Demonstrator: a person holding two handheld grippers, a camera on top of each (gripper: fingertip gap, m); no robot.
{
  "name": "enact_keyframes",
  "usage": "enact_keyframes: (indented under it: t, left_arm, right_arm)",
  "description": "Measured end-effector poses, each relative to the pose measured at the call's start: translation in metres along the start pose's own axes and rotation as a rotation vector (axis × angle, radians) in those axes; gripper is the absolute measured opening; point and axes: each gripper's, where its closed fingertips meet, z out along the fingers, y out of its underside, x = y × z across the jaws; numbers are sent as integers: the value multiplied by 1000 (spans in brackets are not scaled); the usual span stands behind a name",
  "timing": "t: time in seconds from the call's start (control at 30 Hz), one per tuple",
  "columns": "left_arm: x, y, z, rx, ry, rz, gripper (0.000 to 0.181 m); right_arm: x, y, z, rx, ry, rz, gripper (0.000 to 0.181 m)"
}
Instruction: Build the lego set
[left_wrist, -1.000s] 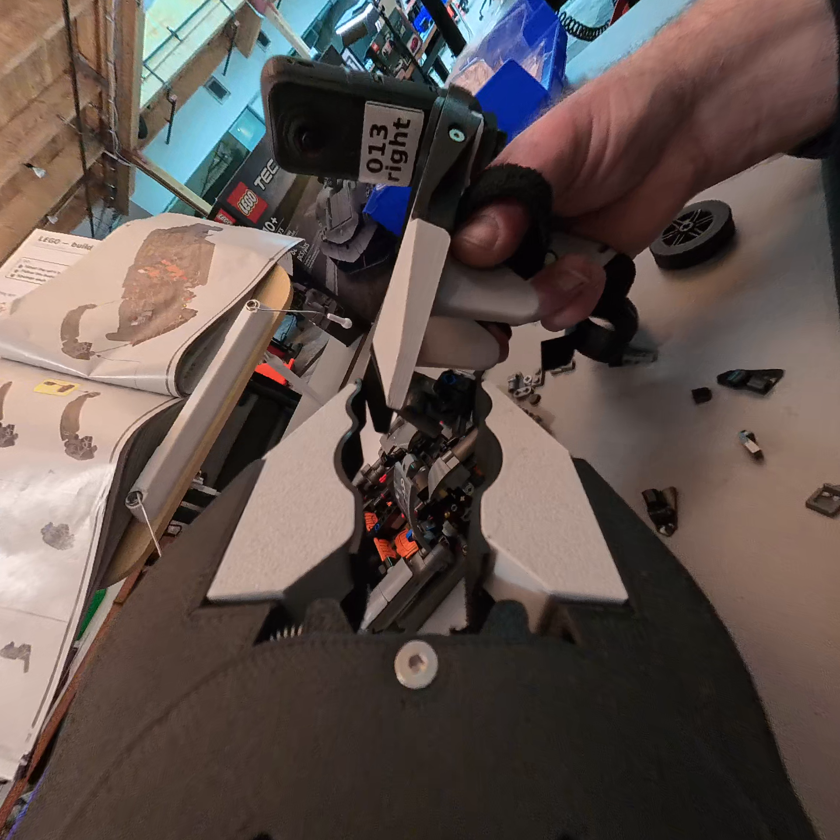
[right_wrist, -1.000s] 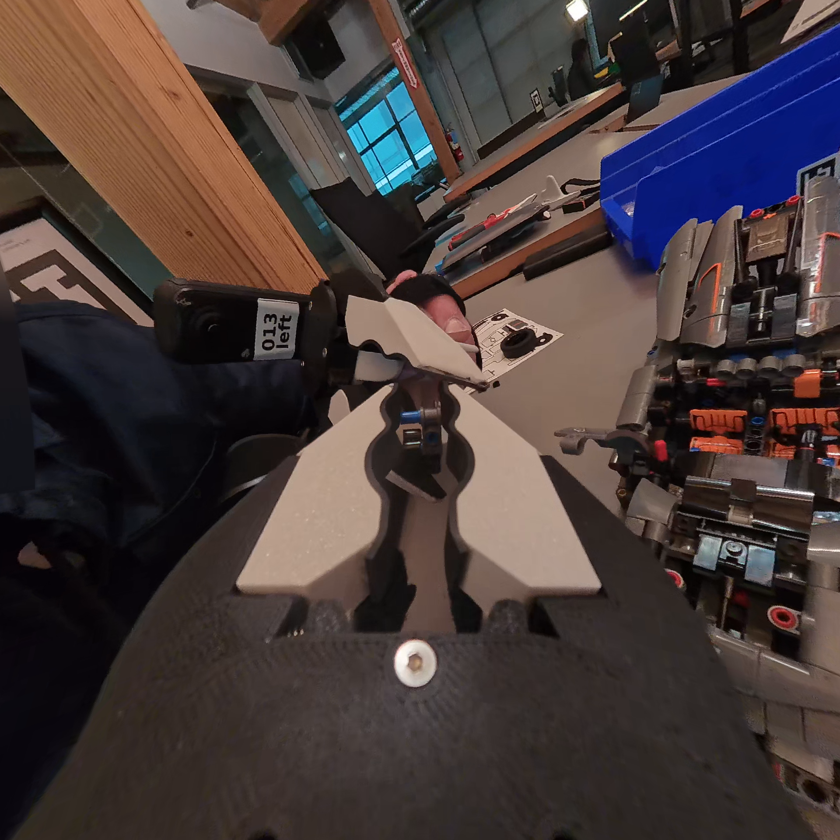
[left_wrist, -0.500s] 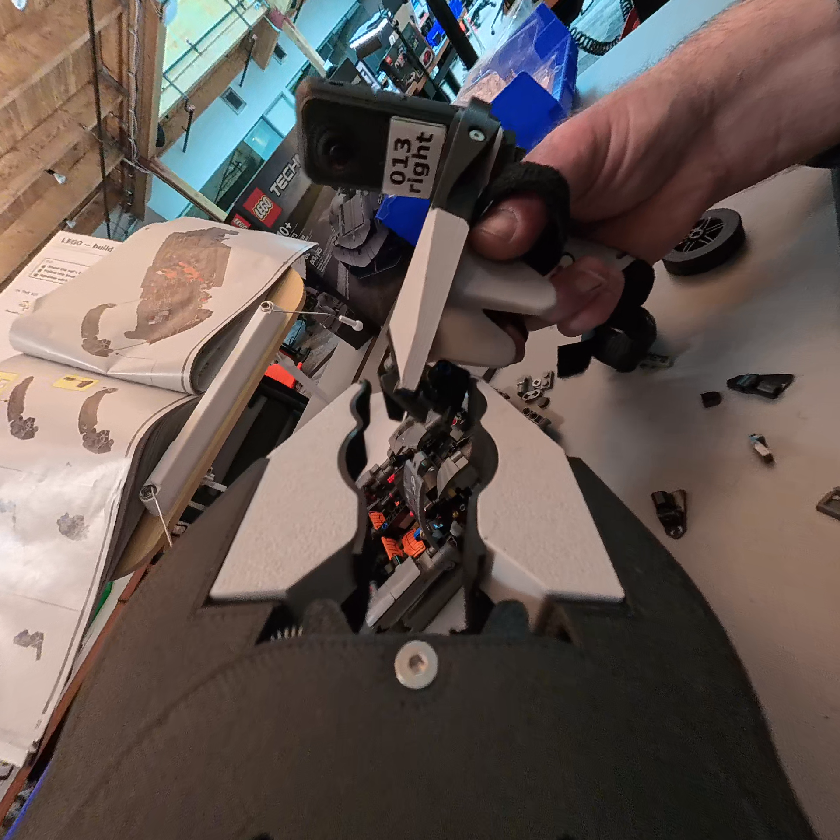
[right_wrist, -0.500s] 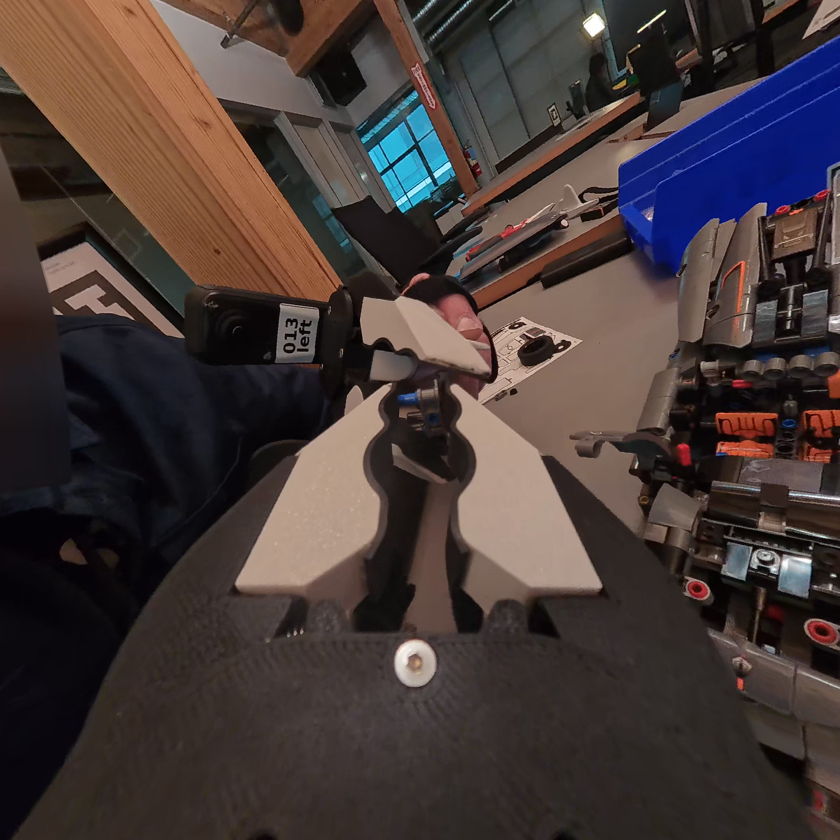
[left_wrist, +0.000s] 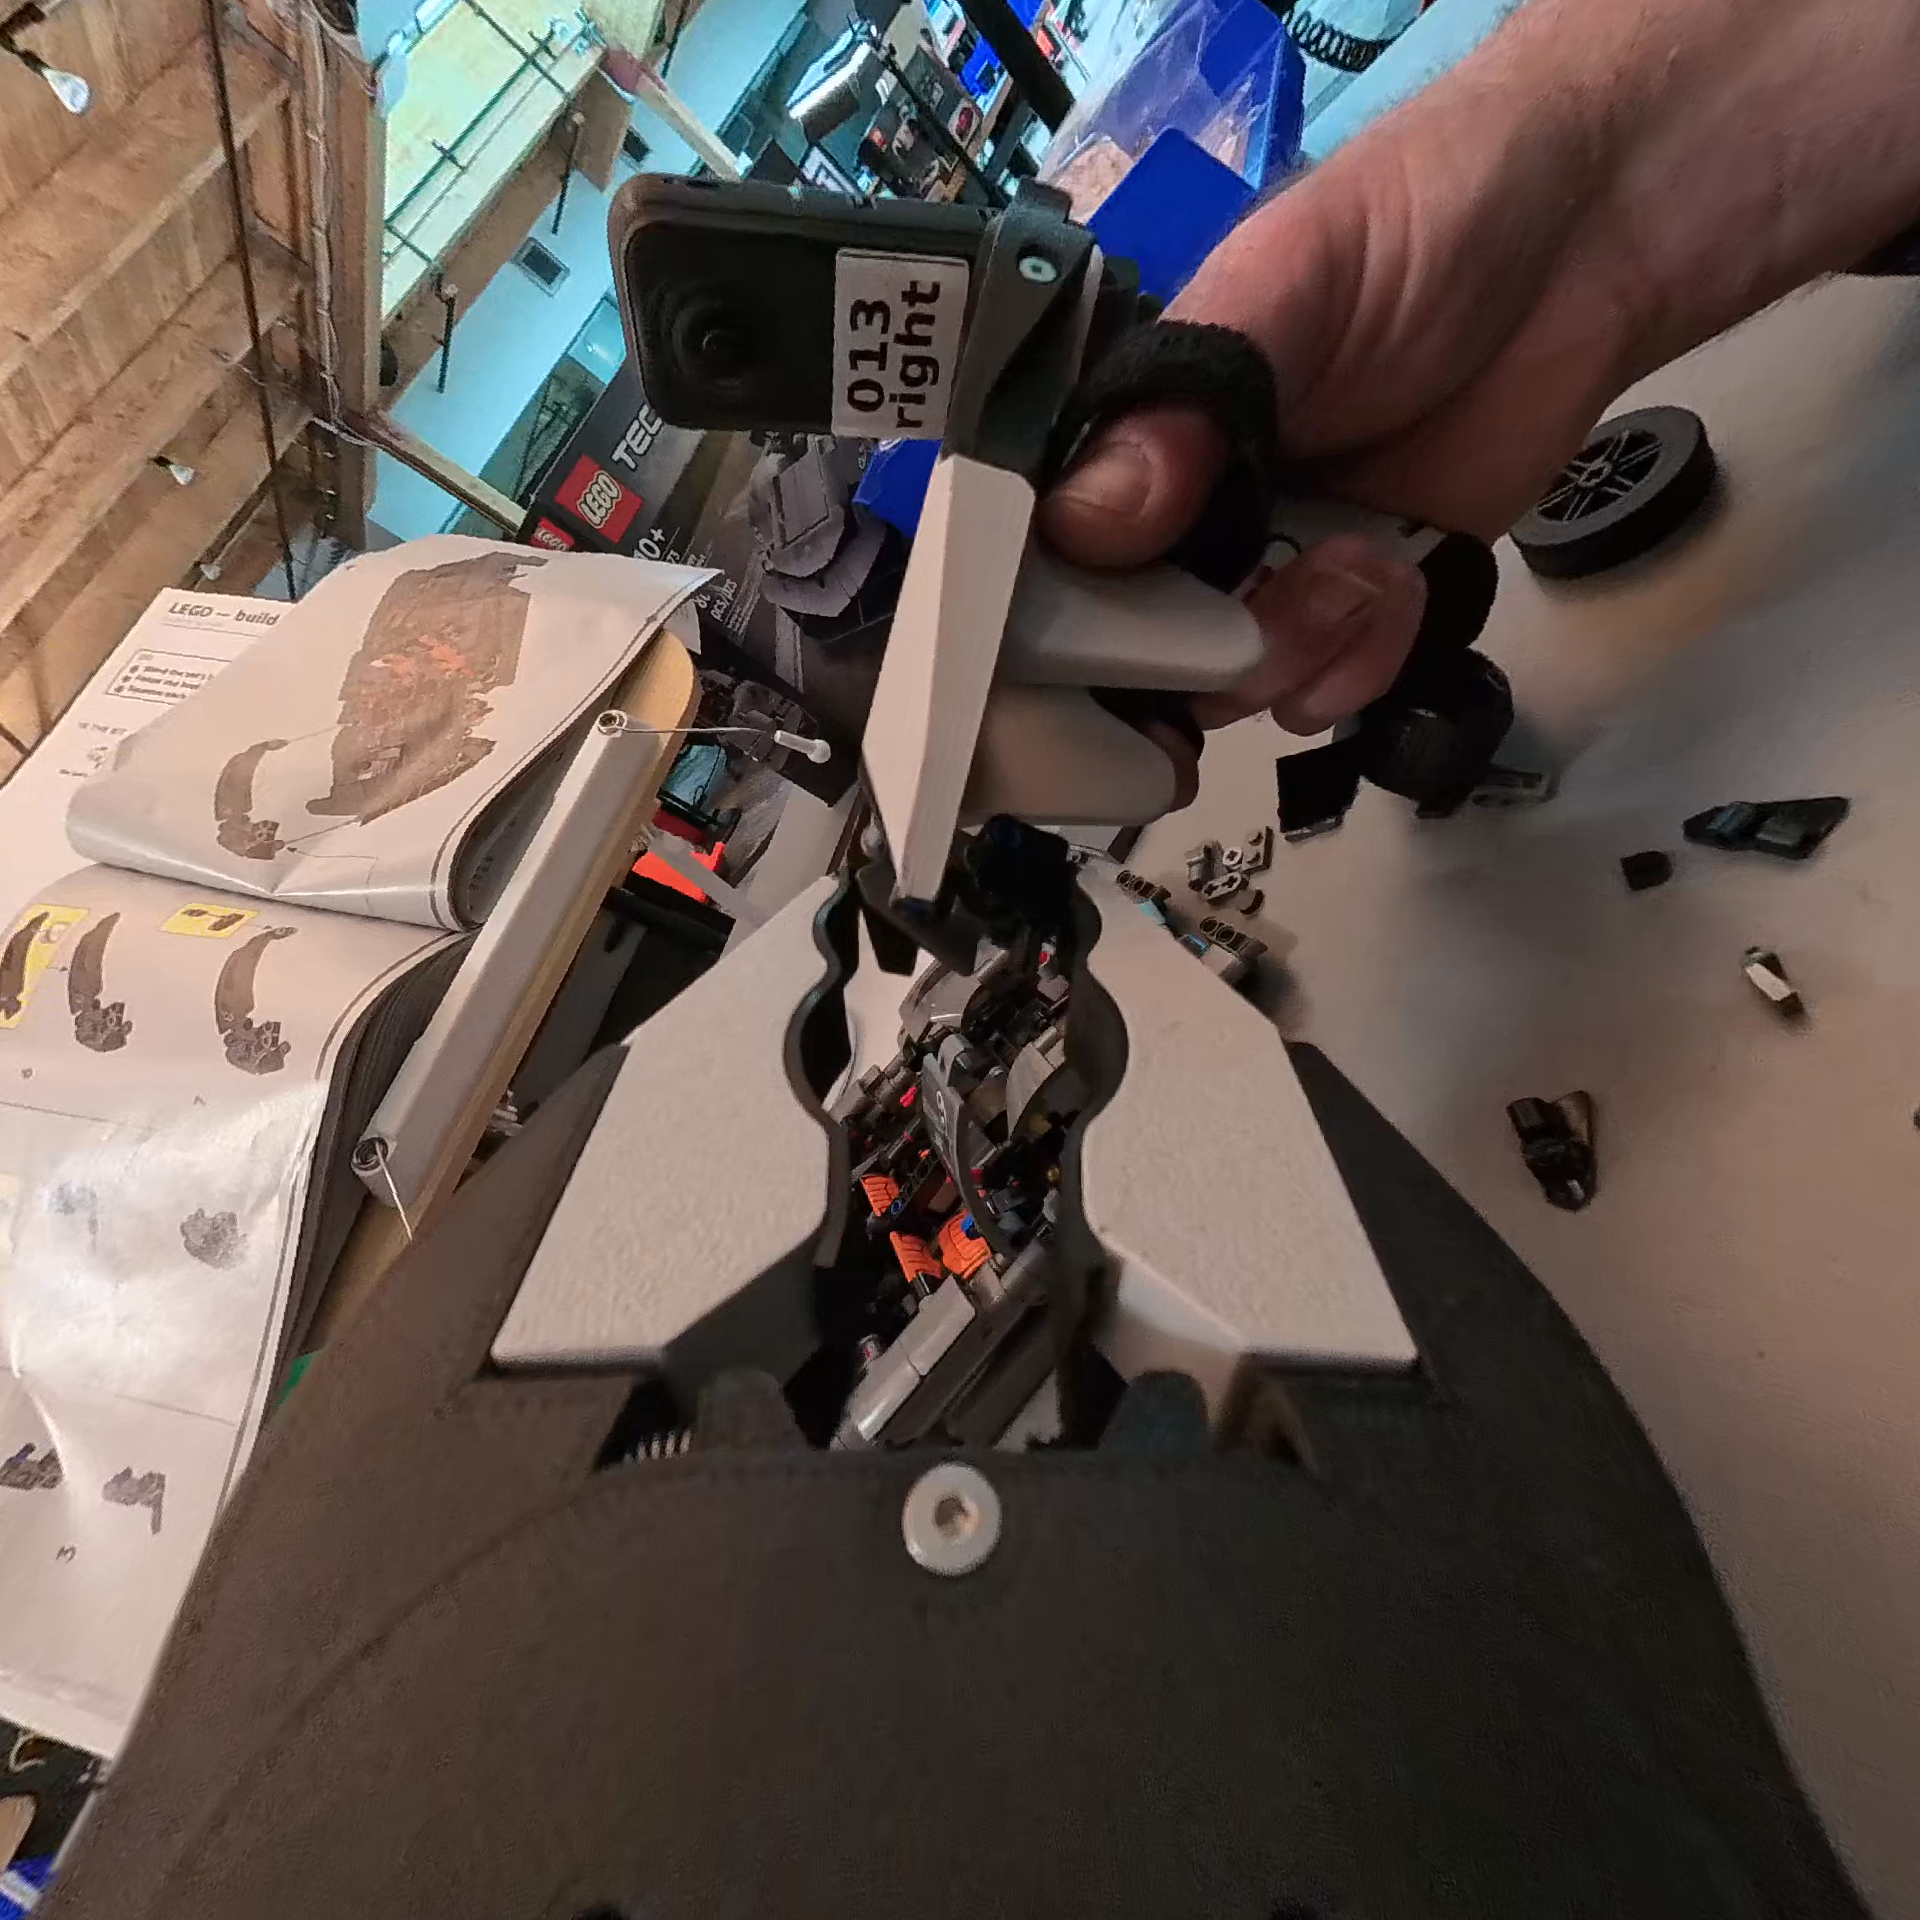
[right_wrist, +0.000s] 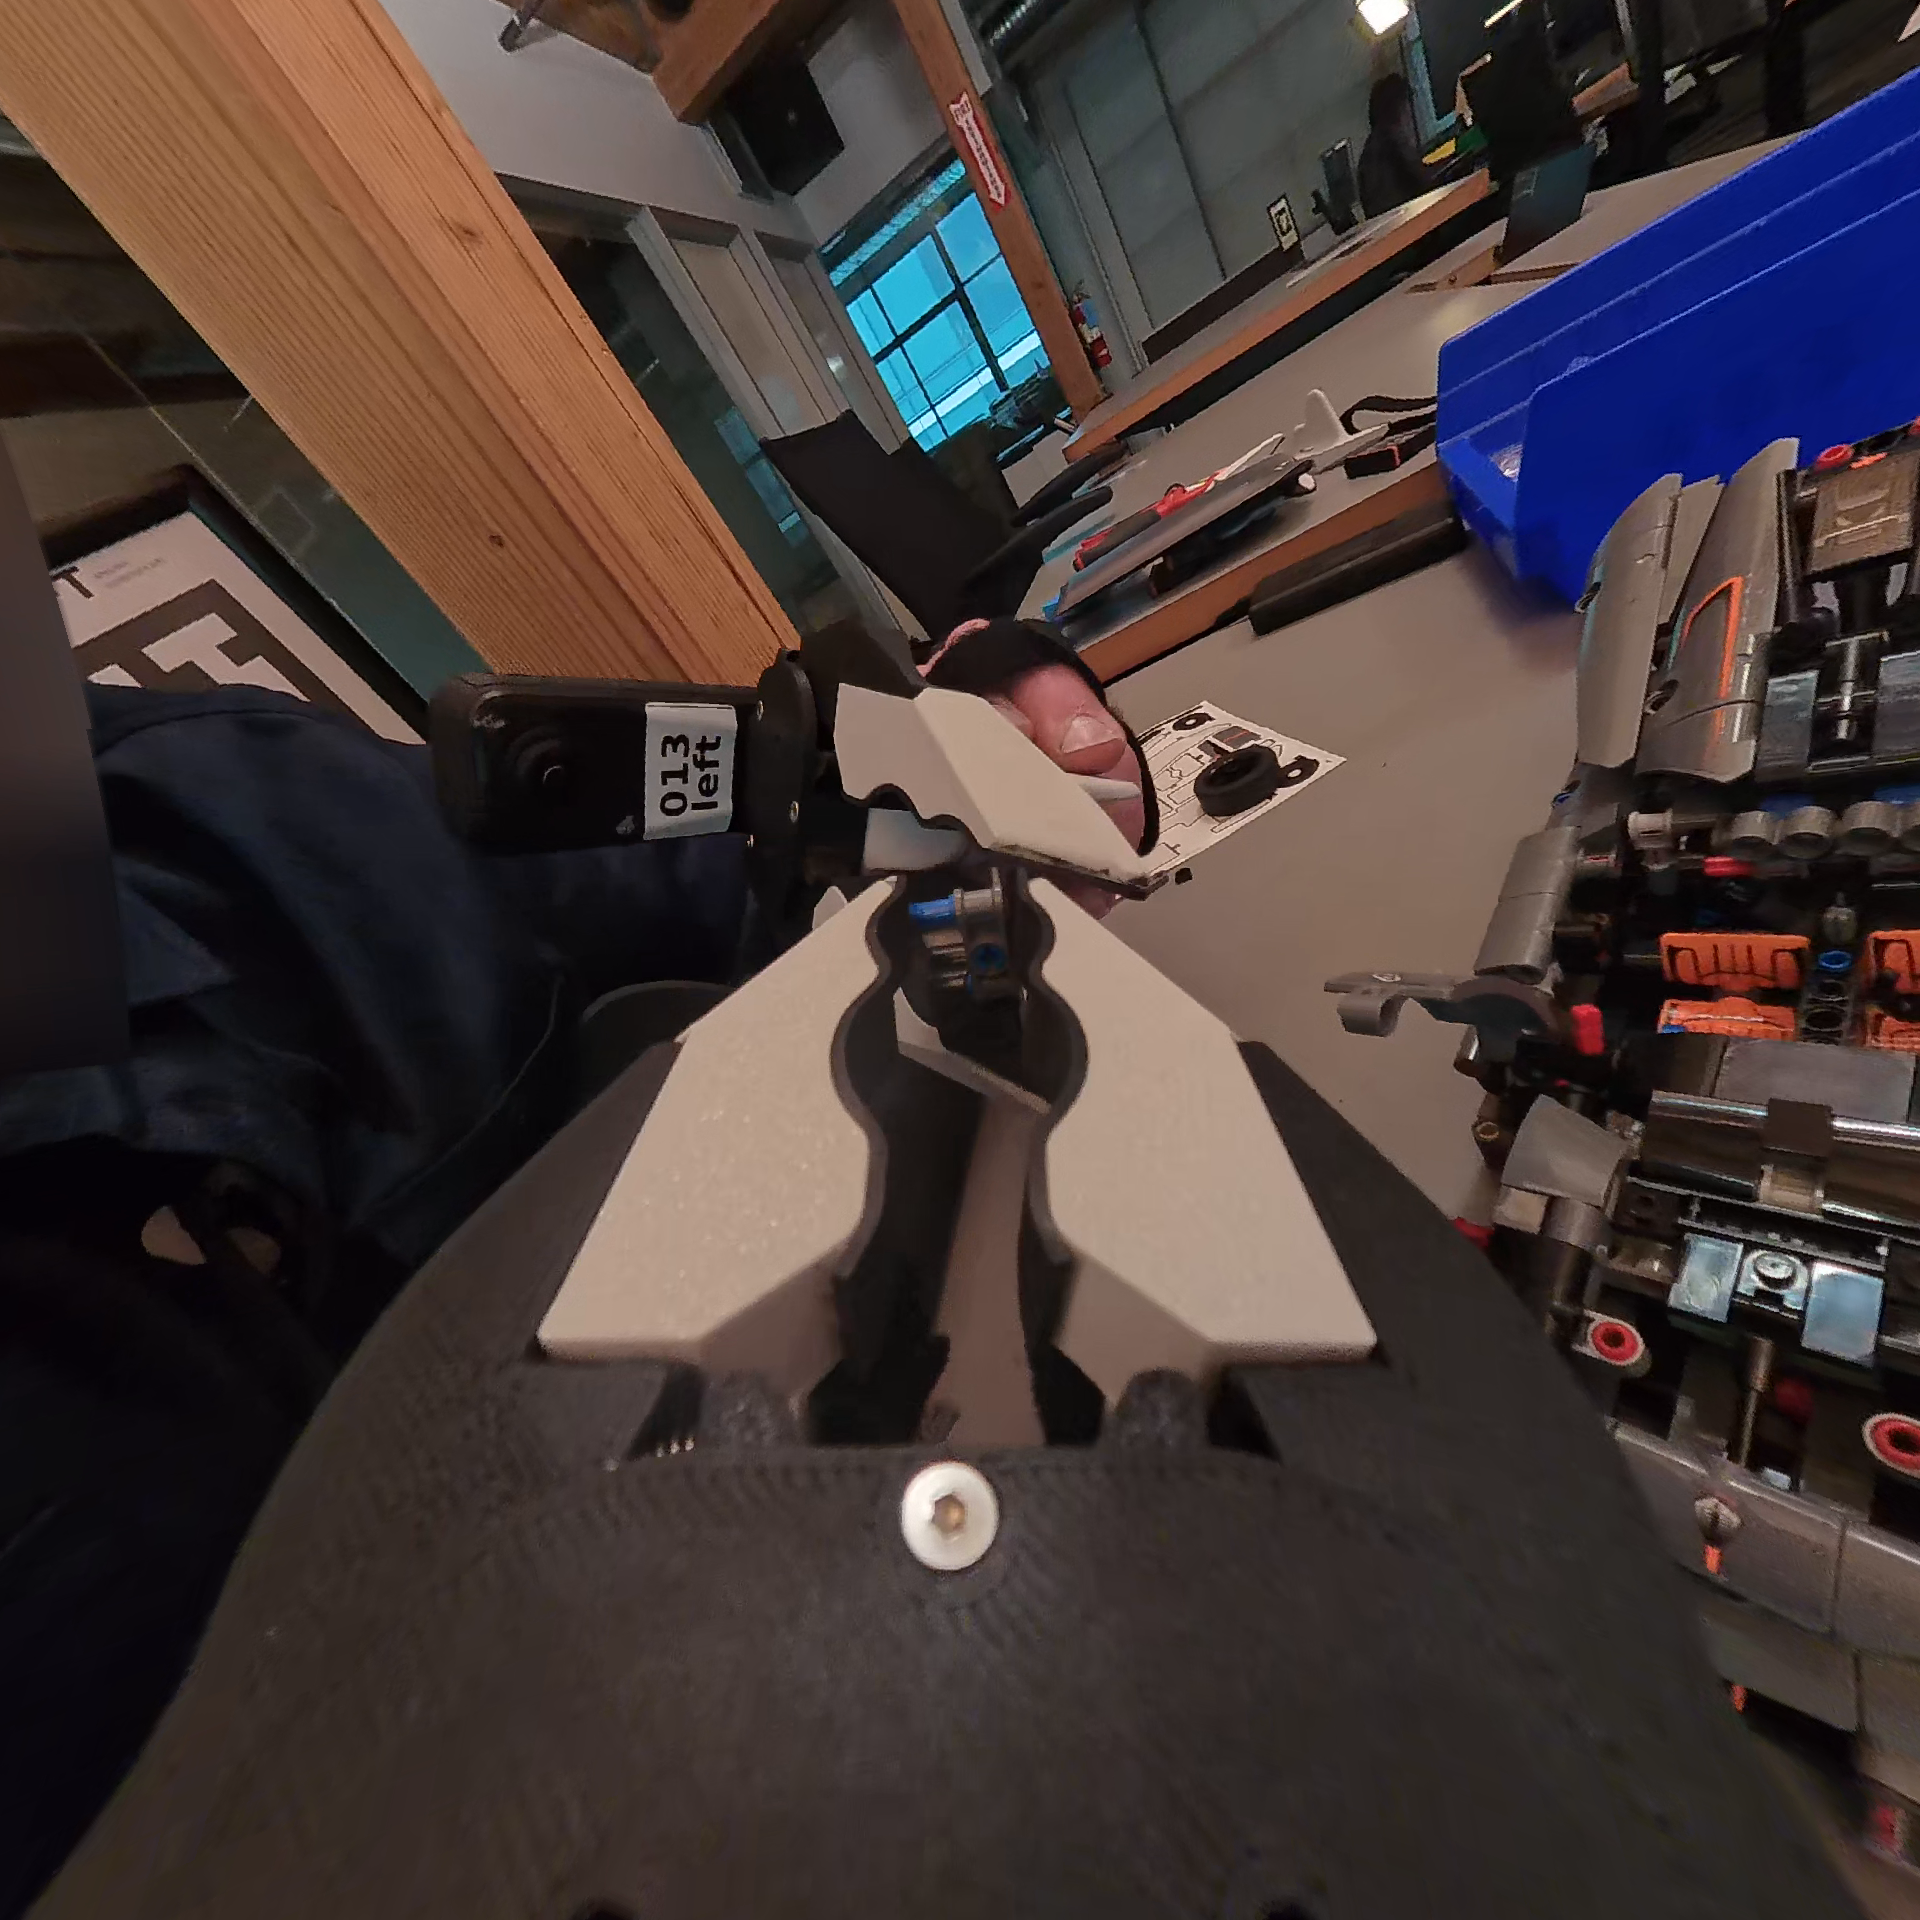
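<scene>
A: Lego sub-assembly (right_wrist: 971, 940), small, grey with blue pins, is held mid-air at both tips; right gripper (right_wrist: 961, 904) fingers clamped on it, left gripper (left_wrist: 961, 914) grip cannot be told.

B: Risk?

A: Slip or pin skew if tips are twisted. Model (right_wrist: 1766, 997) sits near right; table (right_wrist: 1382, 894) room ahead.

My left gripper (left_wrist: 961, 925) and right gripper (right_wrist: 961, 914) meet tip to tip, crossed, jaws of both nearly closed; my right hand (left_wrist: 1403, 343) squeezes its handles.
</scene>
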Motion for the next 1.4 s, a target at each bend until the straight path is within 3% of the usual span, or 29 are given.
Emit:
enact_keyframes:
  t: [1.4]
  left_arm:
    - [-11, 4, -2, -1, -35, -52, 32]
  right_arm:
    - [14, -9, -11, 31, 144, -70, 20]
